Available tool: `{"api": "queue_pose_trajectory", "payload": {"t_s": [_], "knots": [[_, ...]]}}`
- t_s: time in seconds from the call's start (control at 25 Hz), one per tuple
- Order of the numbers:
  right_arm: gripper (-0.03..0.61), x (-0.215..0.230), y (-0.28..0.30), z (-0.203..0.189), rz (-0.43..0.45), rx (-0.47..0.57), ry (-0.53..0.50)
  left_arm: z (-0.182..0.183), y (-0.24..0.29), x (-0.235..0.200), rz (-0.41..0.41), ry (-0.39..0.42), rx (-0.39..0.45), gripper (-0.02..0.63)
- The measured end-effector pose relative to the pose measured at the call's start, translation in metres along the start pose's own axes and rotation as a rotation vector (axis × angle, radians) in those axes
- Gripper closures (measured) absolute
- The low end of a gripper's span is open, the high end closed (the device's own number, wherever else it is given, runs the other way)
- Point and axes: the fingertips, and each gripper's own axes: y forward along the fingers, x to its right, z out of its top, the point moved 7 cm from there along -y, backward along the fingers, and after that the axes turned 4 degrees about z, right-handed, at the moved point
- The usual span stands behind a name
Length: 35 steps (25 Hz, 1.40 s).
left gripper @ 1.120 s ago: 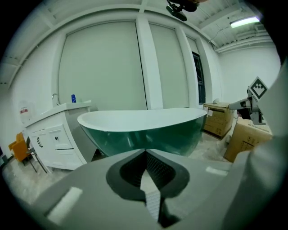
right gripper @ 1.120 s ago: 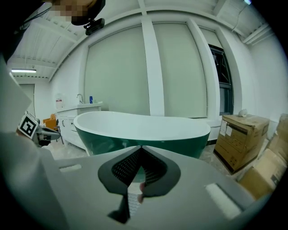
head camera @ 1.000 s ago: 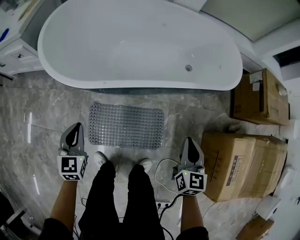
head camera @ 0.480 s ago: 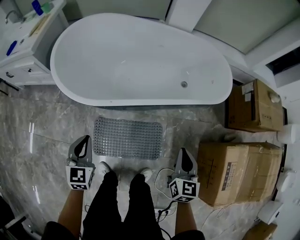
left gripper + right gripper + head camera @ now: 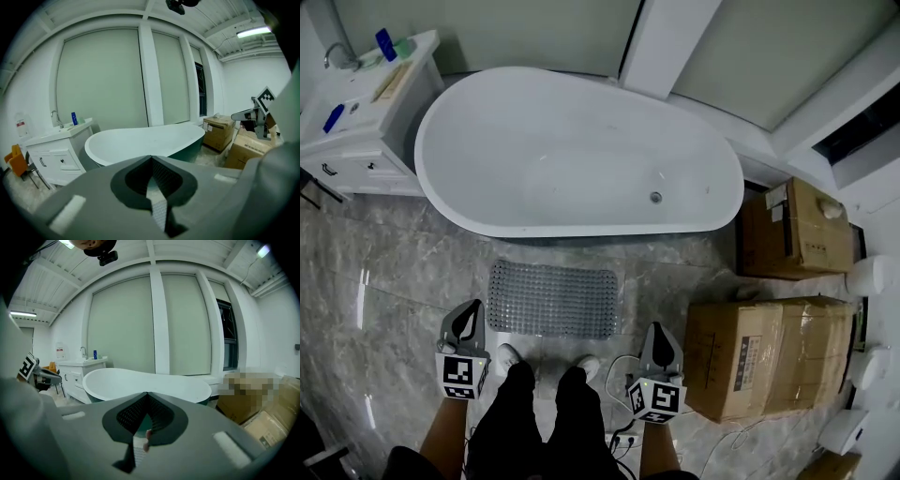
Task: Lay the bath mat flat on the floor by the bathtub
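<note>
The grey studded bath mat [image 5: 551, 299] lies flat on the marble floor just in front of the white bathtub [image 5: 581, 155]. My left gripper [image 5: 467, 317] hangs near the mat's near-left corner, above the floor, its jaws shut with nothing in them. My right gripper [image 5: 657, 336] is off the mat's near-right corner, also shut and empty. In the left gripper view the closed tips [image 5: 151, 158] point at the tub [image 5: 140, 140]. The right gripper view shows the same closed tips [image 5: 147, 393] before the tub [image 5: 145, 383]. The mat is hidden in both gripper views.
Cardboard boxes [image 5: 764, 356] stand on the floor to the right, with another box [image 5: 792, 230] behind them. A white vanity cabinet [image 5: 356, 131] stands left of the tub. Cables [image 5: 623, 361] lie by the person's shoes [image 5: 506, 356], close behind the mat.
Both grippers have risen and drawn back from the mat, and the head view has pulled up and away. The mat stays flat in its place.
</note>
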Motion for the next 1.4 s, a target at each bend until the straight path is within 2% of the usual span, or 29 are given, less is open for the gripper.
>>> {"api": "queue_pose_trajectory", "payload": {"t_s": [0.16,0.44,0.72,0.92,1.04,1.28,1.4], "knots": [[0.555,-0.009,-0.013,0.007,0.015,-0.009,-0.006,0.015,-0.012,-0.001,0.007,0.023,0.051,0.614],[0.557,-0.023,-0.028,0.030,0.020,0.014,0.002,0.036,-0.030,0.003,-0.015,0.000,0.065,0.614],[0.557,-0.041,-0.044,0.055,0.042,0.078,0.059,0.062,-0.049,-0.002,-0.016,-0.013,0.127,0.614],[0.557,-0.043,-0.058,0.066,0.035,0.090,0.032,0.066,-0.061,0.000,-0.033,-0.020,0.119,0.614],[0.557,-0.042,-0.067,0.071,0.039,0.097,0.022,0.075,-0.072,0.001,-0.032,-0.038,0.151,0.614],[0.558,-0.048,-0.074,0.082,0.112,0.110,0.030,0.090,-0.086,0.004,-0.036,-0.005,0.198,0.614],[0.557,-0.053,-0.075,0.088,0.145,0.127,0.000,0.097,-0.092,0.009,-0.034,0.001,0.219,0.614]]}}
